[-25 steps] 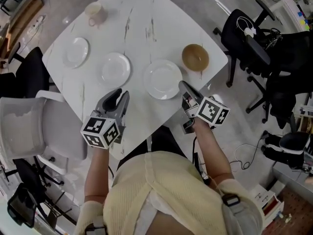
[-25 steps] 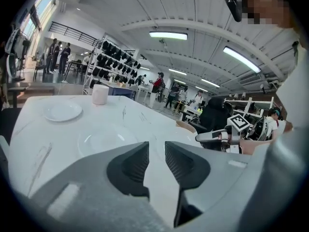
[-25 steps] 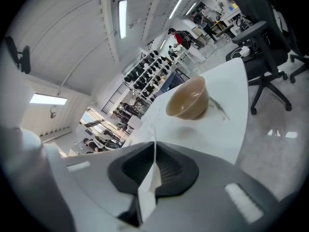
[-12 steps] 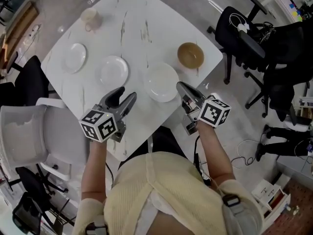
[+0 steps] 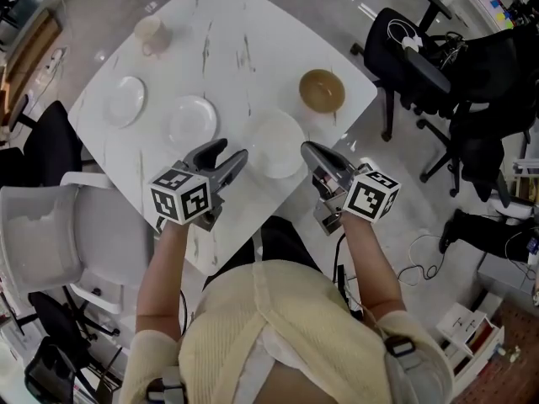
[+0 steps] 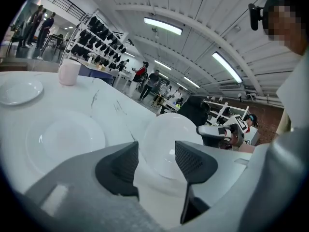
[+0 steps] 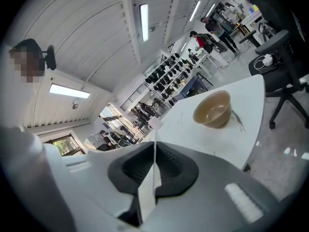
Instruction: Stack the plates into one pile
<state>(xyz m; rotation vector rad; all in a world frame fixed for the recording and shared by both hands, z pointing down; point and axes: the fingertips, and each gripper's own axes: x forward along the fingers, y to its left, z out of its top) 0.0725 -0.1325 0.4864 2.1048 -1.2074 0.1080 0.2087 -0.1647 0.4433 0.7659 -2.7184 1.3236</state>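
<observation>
Head view looked steeply down on marble table (image 5: 253, 23) from overhead. Left gripper view sat low, close to near plate (image 6: 166, 134); right gripper view faced brown bowl (image 7: 212, 109) – both shared w/ head view.

Table (image 5: 253, 23) top smooth, glossy, white marble-look with grey veins, plate (image 5: 274, 144) beside bowl (image 5: 322, 91) glossy white ceramic, bowl tan glaze, left gripper (image 6: 155, 158) matt grey plastic, pads (image 6: 194, 161) black, ribbed.

Right gripper view: the large round white ceramic plate (image 7: 147, 192) shows only as a thin edge pinched in the right gripper (image 7: 154, 156), the rest hidden behind its jaws. Left gripper view: the left gripper (image 6: 157, 153), its jaws just opening and empty, covers that plate's near rim. A smaller white plate (image 6: 17, 91) far to its left is cut off.
</observation>
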